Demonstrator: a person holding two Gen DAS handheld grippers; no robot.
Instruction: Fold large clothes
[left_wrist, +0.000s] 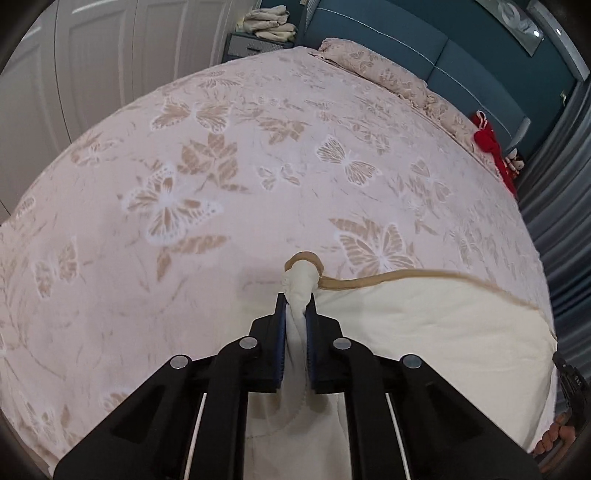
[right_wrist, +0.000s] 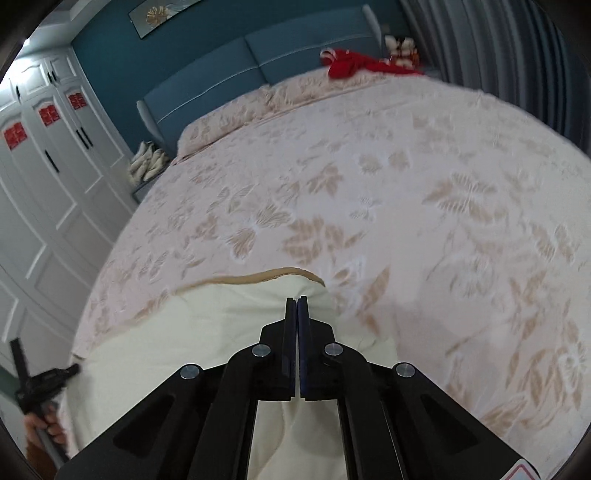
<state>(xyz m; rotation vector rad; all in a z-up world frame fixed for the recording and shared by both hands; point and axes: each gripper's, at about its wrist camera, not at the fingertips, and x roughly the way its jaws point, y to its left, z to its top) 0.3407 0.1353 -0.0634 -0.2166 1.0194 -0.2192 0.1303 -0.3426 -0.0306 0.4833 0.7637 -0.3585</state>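
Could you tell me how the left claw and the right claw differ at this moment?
The left claw has a thick bunch of the cream garment visibly wedged between its pads; the right claw looks fully shut, with no cloth visible between its pads. Both point down over the same garment on the bed.

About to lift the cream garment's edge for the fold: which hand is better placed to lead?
Left: the left gripper visibly clamps a bunched corner of the cream tan-trimmed garment; the right gripper shows no cloth between its jaws.
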